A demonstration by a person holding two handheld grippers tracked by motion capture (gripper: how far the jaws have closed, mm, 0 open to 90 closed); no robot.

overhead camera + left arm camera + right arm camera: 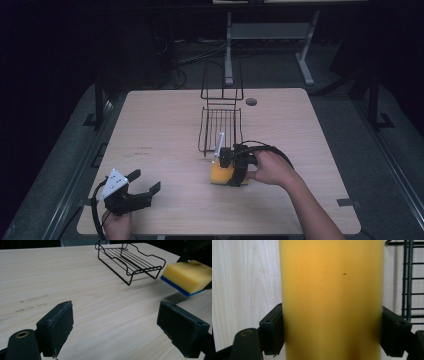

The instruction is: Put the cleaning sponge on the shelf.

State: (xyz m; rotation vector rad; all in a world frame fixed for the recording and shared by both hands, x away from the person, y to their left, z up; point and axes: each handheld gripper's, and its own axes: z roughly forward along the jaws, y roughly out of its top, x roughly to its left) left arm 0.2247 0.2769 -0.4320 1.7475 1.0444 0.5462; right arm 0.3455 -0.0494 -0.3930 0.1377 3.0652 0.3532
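Gripping sponge (220,175) in right tongs (226,167), just off tabletop (165,130) | beside rack (220,127) | left tongs (145,187) spread apart, idle

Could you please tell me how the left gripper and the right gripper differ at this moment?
The left gripper has its jaws spread wide with nothing between them, while the right gripper has its jaws closed on the yellow sponge. The left gripper sits near the table's front left corner; the right gripper is mid-table, just in front of the black wire rack. Both are hand-held, black and trail a cable.
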